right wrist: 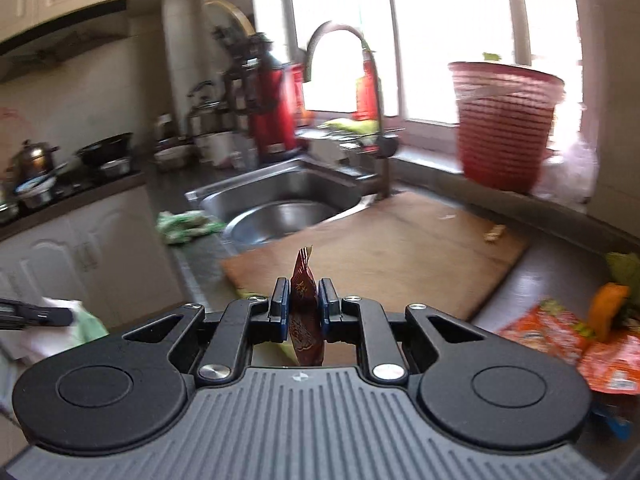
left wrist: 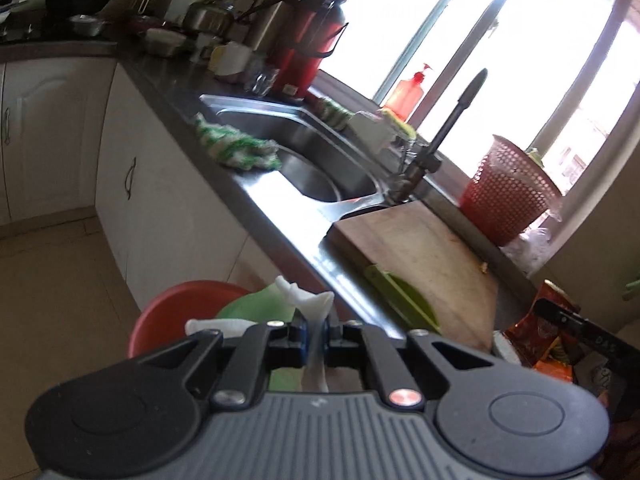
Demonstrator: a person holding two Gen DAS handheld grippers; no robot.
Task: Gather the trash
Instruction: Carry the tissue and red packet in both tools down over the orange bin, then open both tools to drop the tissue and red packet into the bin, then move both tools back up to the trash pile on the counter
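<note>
Blurred basket [right wrist: 505, 124]; wrappers [right wrist: 600, 344] edge-cropped

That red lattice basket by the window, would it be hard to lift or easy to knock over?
The red basket looks like thin openwork plastic, so probably light for its size. It stands tall on the sill ledge and narrows toward its base, so a sideways push might tip it. The lattice should give fingers decent purchase.

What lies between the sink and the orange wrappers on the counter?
In the right wrist view, the wooden cutting board lies between the sink and the orange wrappers.
</note>
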